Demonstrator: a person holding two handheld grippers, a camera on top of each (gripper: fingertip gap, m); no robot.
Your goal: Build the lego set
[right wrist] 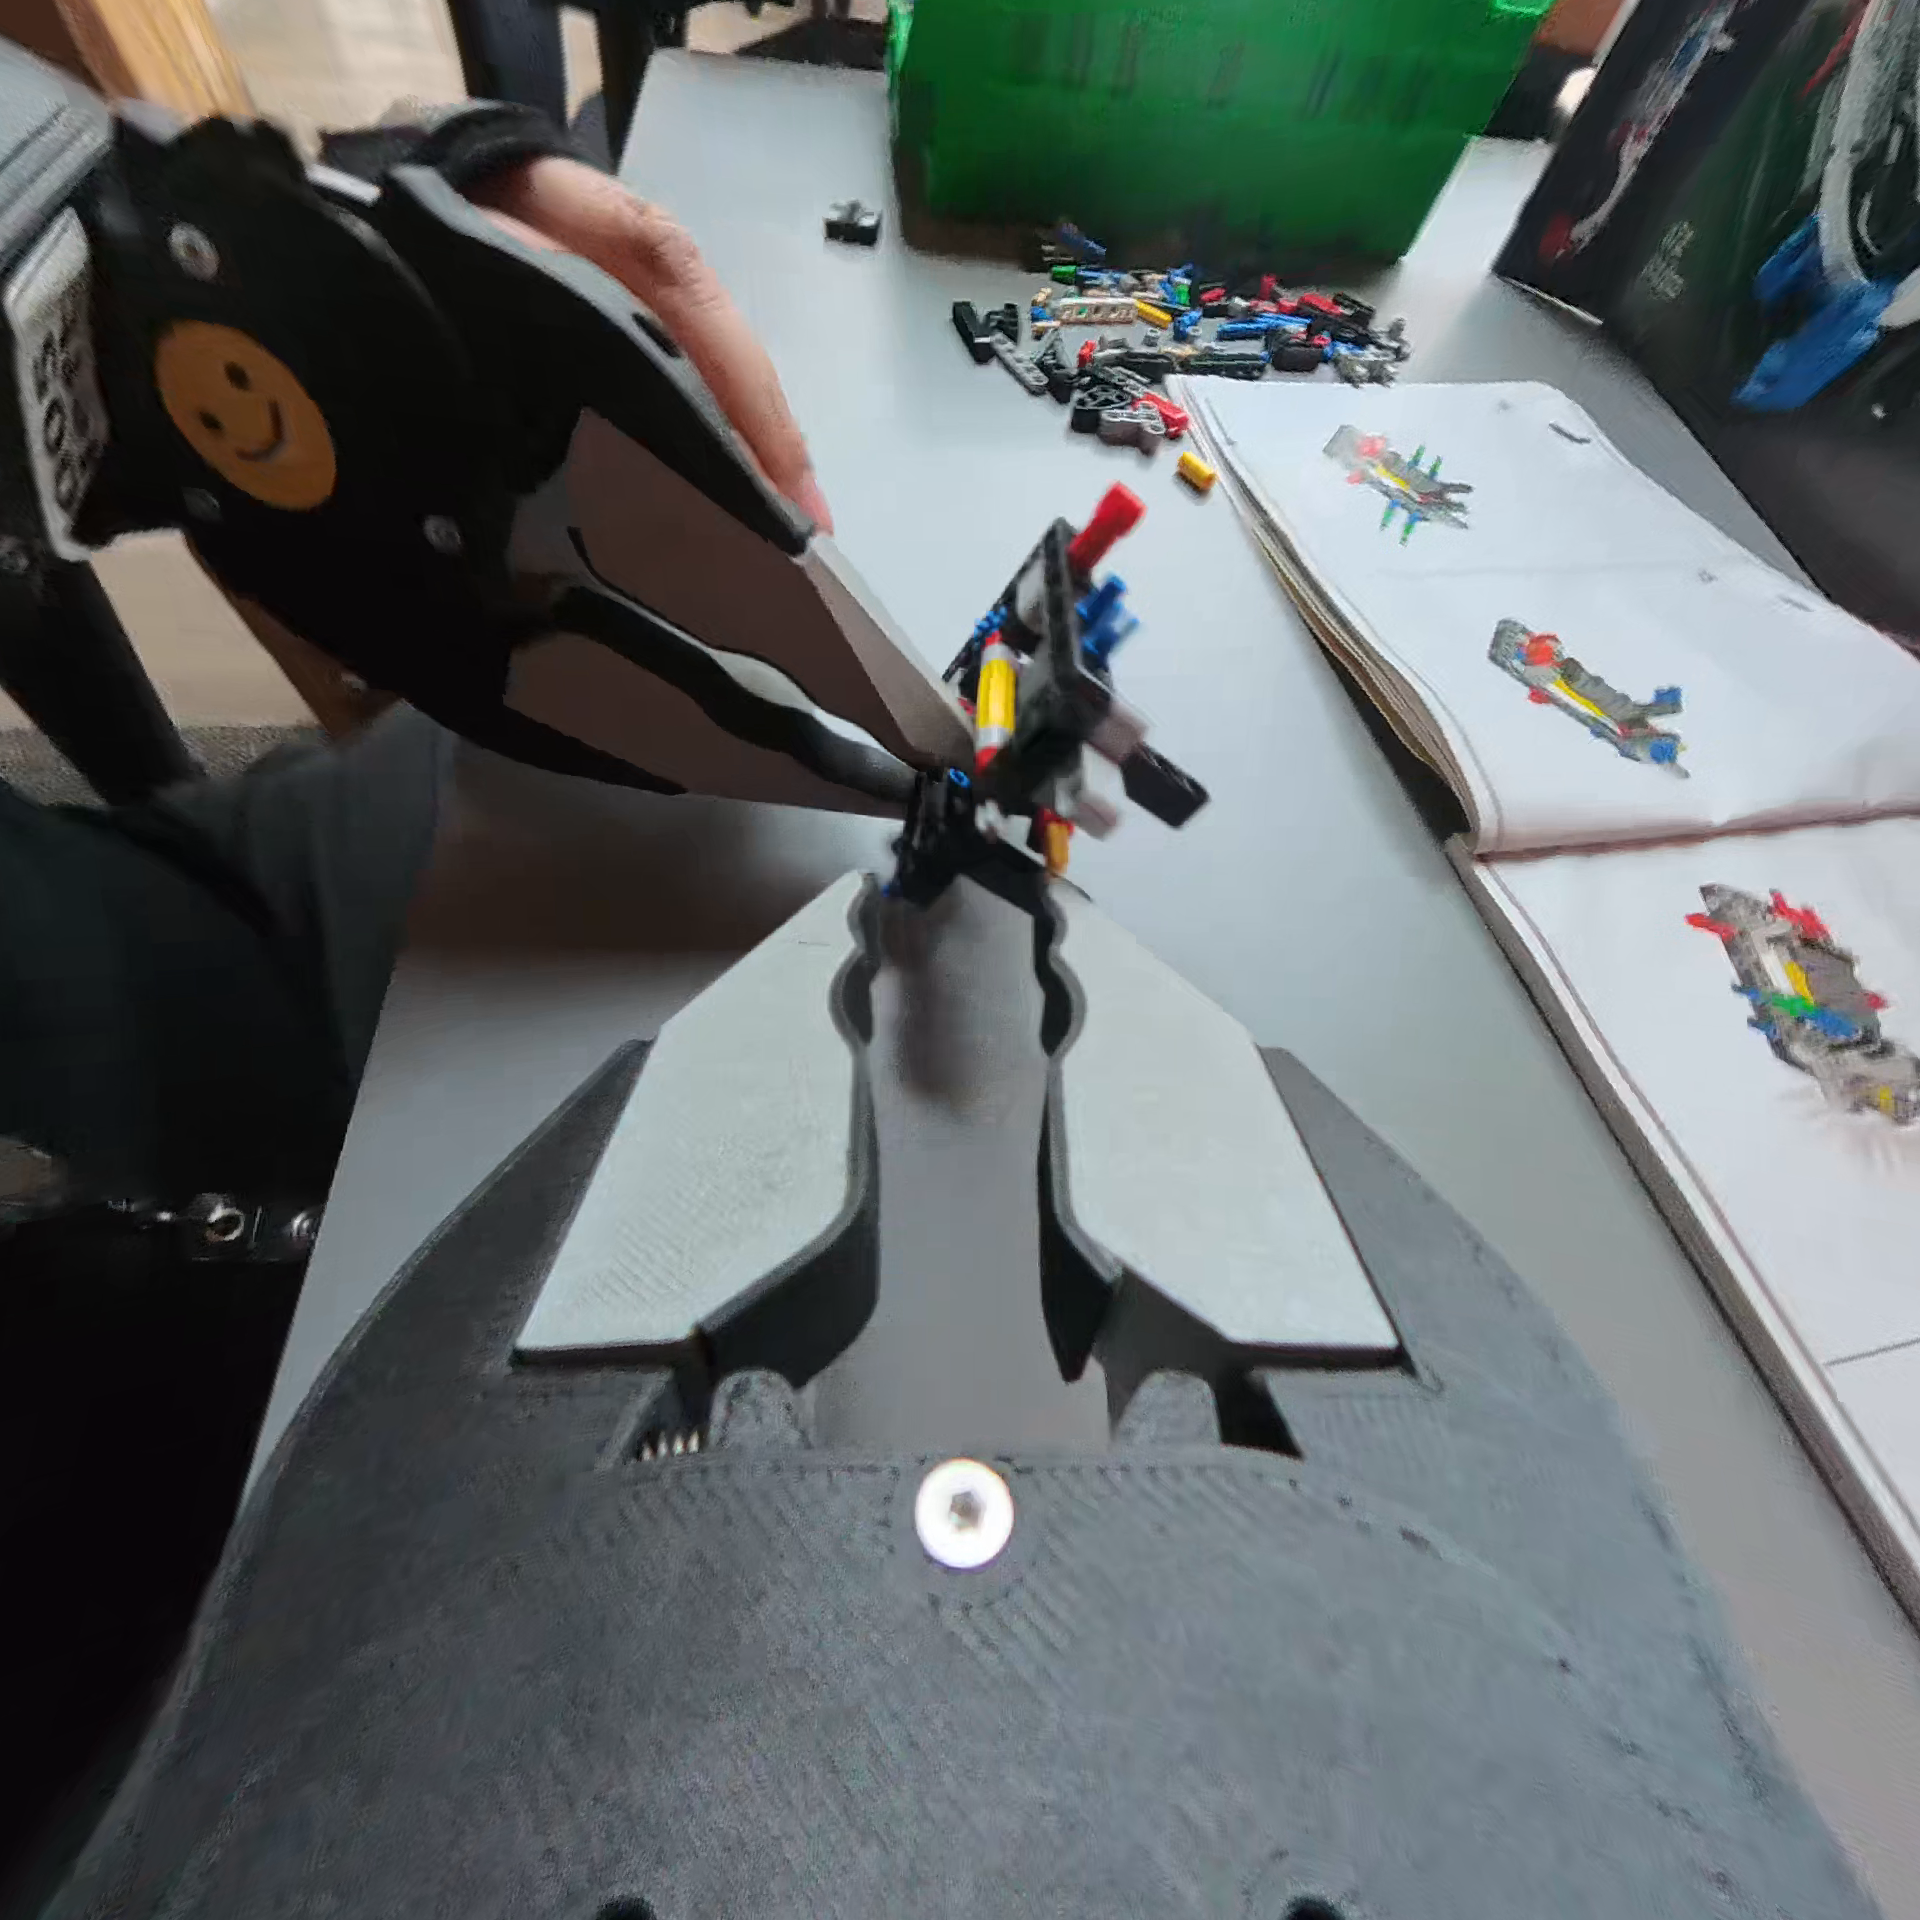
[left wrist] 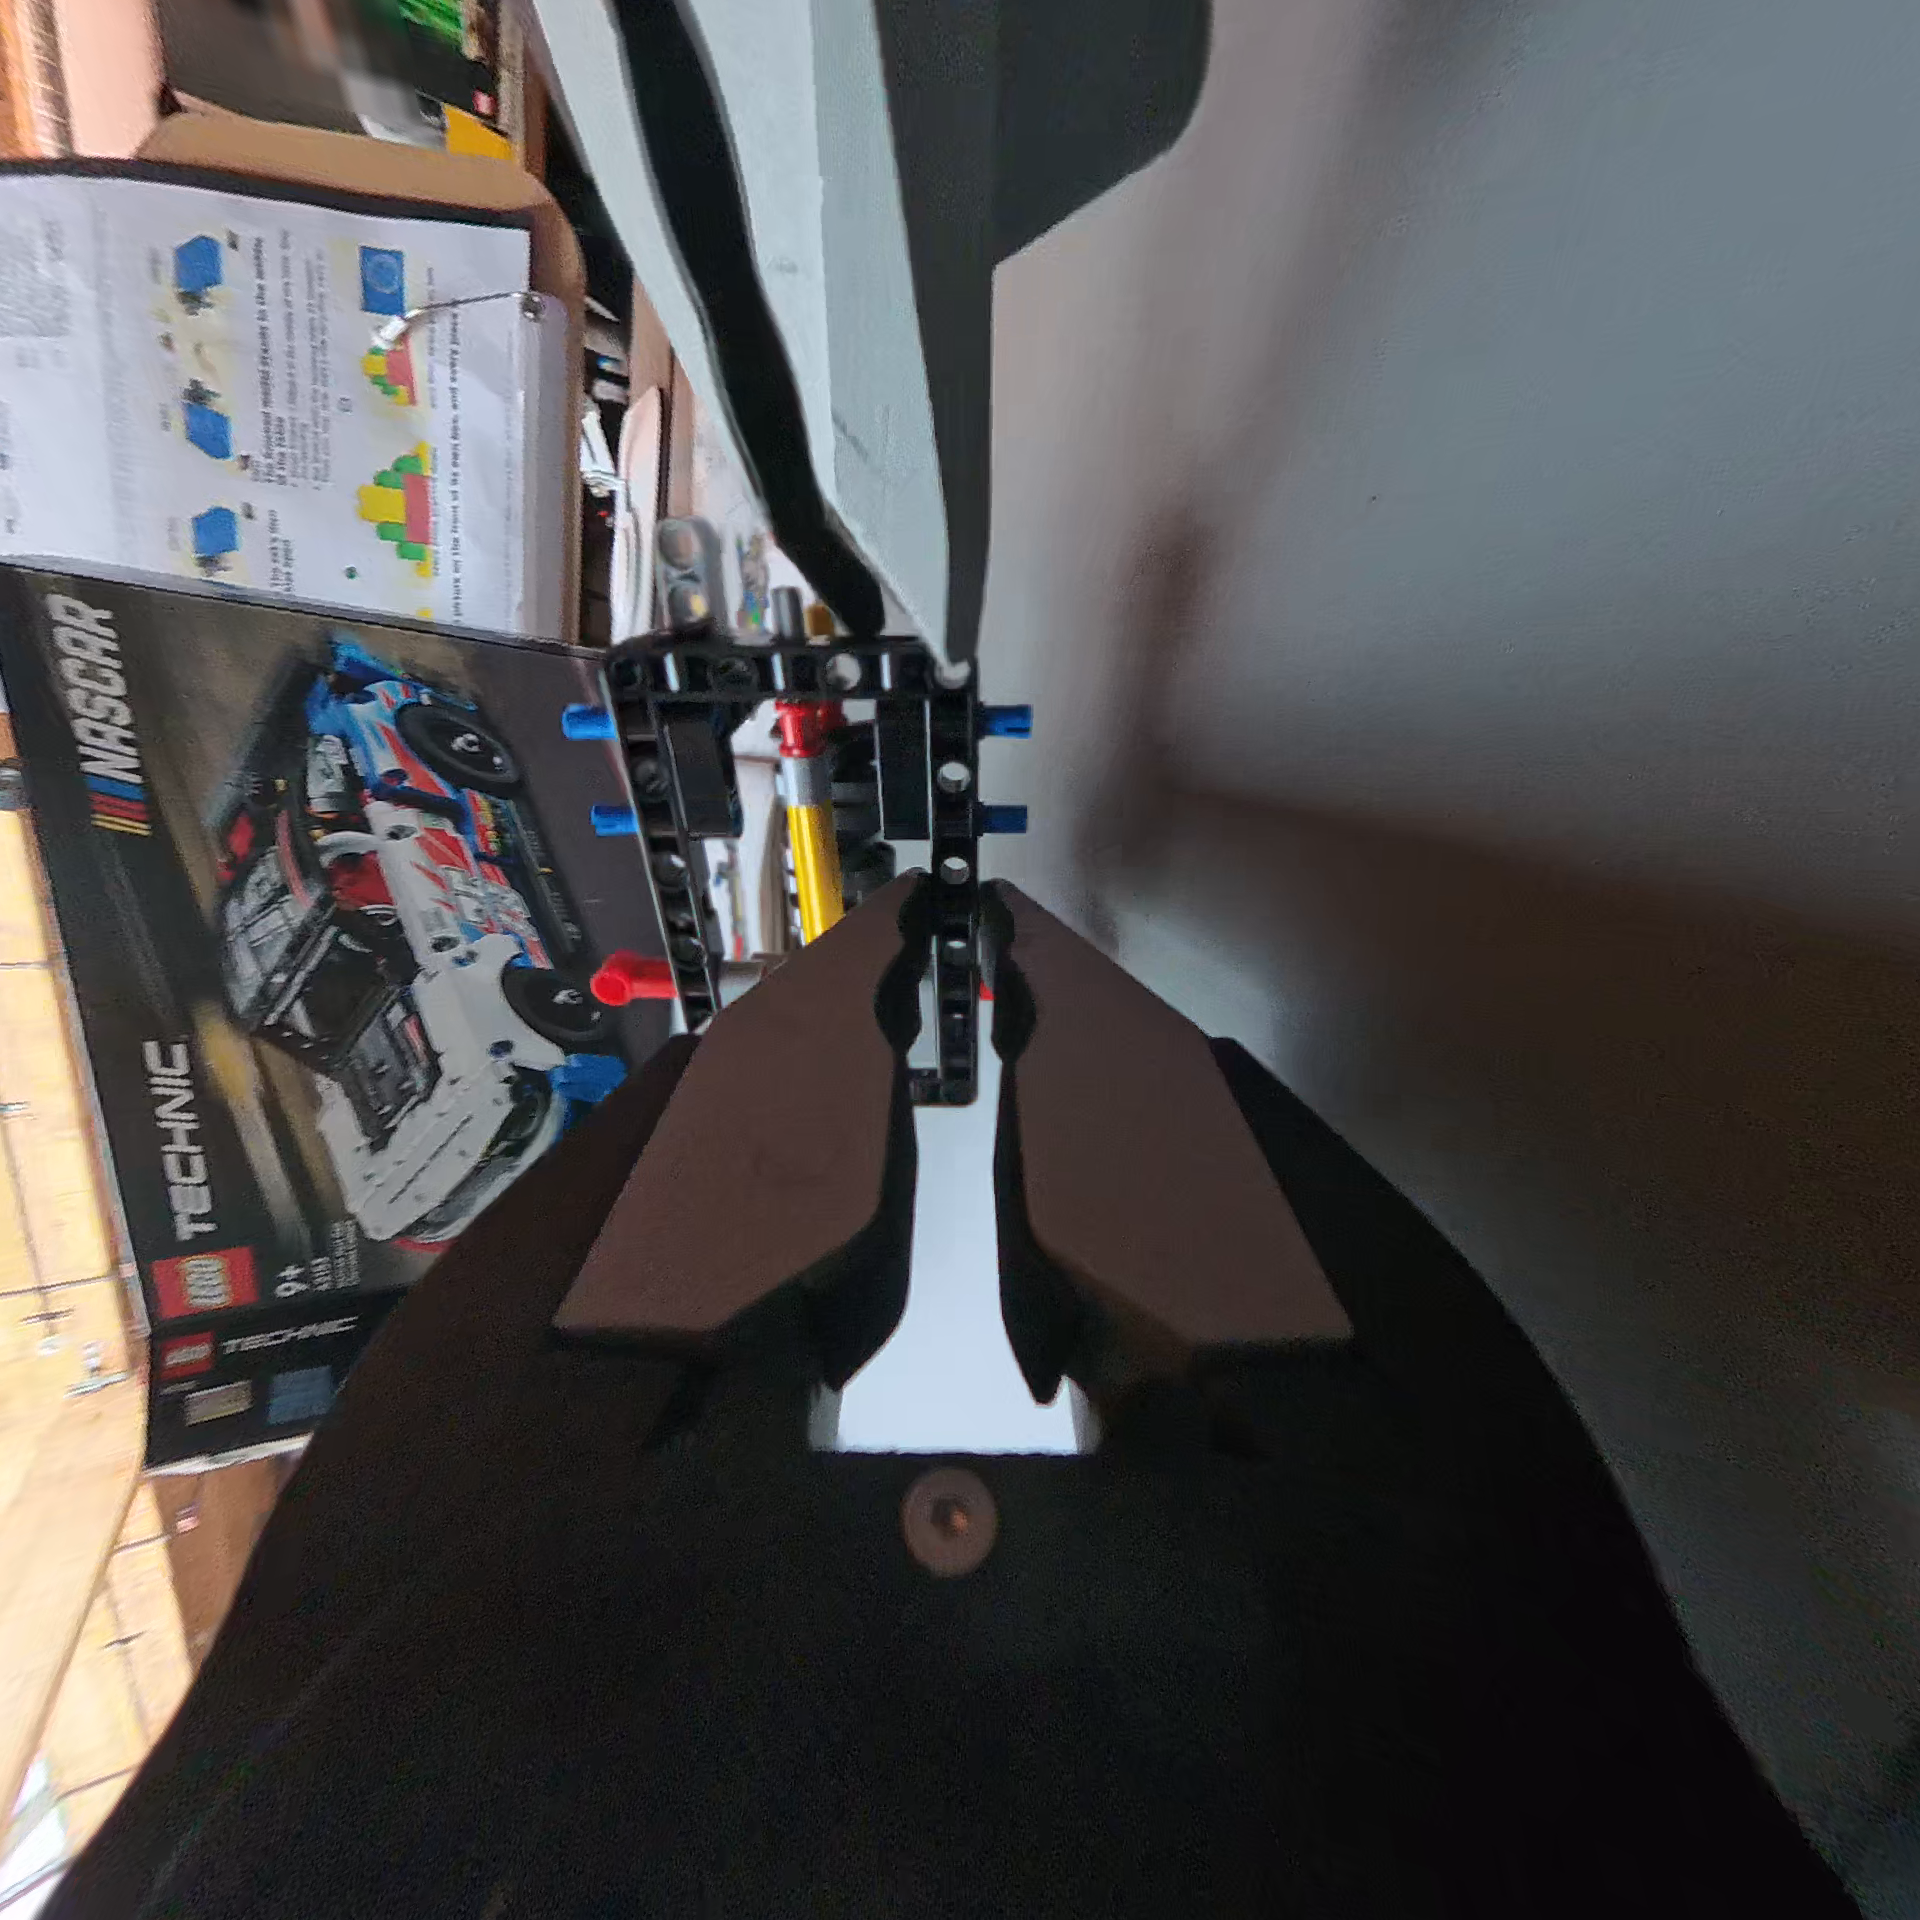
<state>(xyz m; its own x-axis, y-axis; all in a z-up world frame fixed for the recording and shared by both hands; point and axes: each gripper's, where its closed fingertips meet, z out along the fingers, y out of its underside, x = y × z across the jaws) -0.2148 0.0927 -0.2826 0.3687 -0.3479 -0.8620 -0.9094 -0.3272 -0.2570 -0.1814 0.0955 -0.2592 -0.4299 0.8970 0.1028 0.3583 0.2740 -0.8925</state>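
A partly built lego assembly is a black beam frame with blue and red pins and a yellow and red shock absorber inside. My left gripper is shut on one side beam of the frame and holds it in the air. In the right wrist view the assembly hangs above the grey table, held by the left gripper coming in from the left. My right gripper is closed around the black lower end of the frame; its tips also show at the frame's corner in the left wrist view.
A pile of loose lego pieces lies at the back in front of a green box. An open instruction booklet lies on the right. The dark set box stands behind it, with a printed sheet. A hand holds the left gripper. The gap from one gripper's tips to the other's is roughly 5 centimetres.
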